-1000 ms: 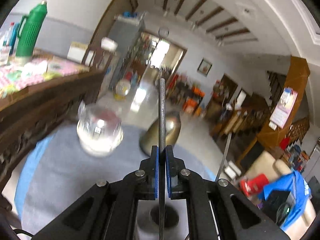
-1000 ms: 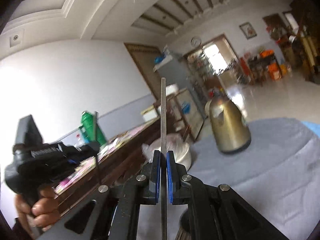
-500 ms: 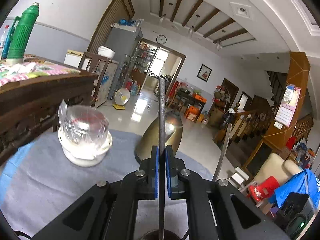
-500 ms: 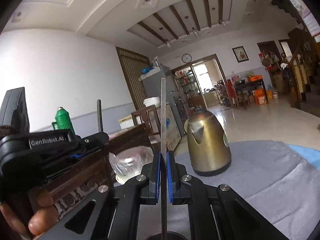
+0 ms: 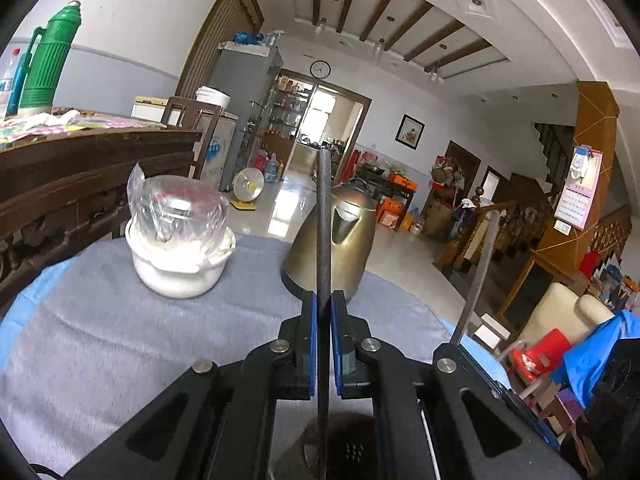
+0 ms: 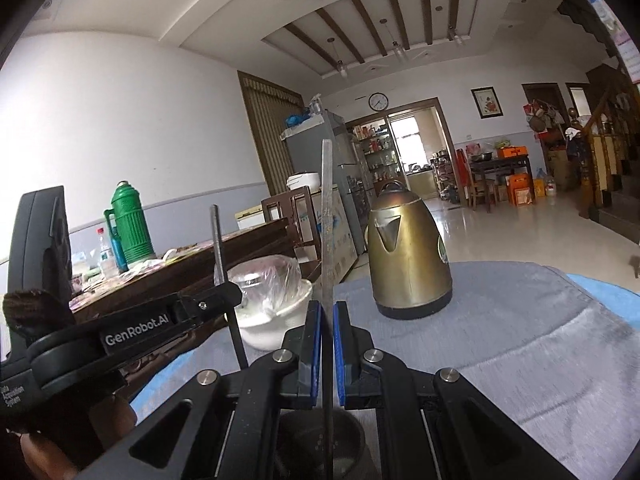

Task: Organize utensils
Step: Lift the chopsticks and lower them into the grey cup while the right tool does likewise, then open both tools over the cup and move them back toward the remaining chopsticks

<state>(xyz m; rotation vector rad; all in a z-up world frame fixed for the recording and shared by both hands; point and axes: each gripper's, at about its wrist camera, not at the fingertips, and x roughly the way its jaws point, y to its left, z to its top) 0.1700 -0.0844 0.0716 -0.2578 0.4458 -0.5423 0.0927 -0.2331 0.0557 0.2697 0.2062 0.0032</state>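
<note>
My left gripper (image 5: 323, 344) is shut on a dark, thin metal utensil handle (image 5: 323, 216) that stands upright. Its lower end reaches down into a dark round holder (image 5: 340, 452) below the jaws. My right gripper (image 6: 327, 344) is shut on a lighter, flat metal utensil handle (image 6: 327, 216), also upright over the same dark holder (image 6: 320, 444). The left gripper (image 6: 208, 304) with its utensil (image 6: 219, 248) shows at the left of the right wrist view. The right utensil (image 5: 480, 276) shows at the right of the left wrist view.
A brass kettle (image 5: 336, 244) (image 6: 408, 256) and a white bowl with plastic-wrapped glass (image 5: 180, 236) (image 6: 272, 304) stand on the grey cloth (image 5: 100, 340). A dark wooden table (image 5: 80, 156) with a green thermos (image 5: 48, 68) lies left.
Both views have swung level and steadied. The bowl and kettle now sit nearer the centre. Both grippers stay shut on their utensils, close together over the holder.
</note>
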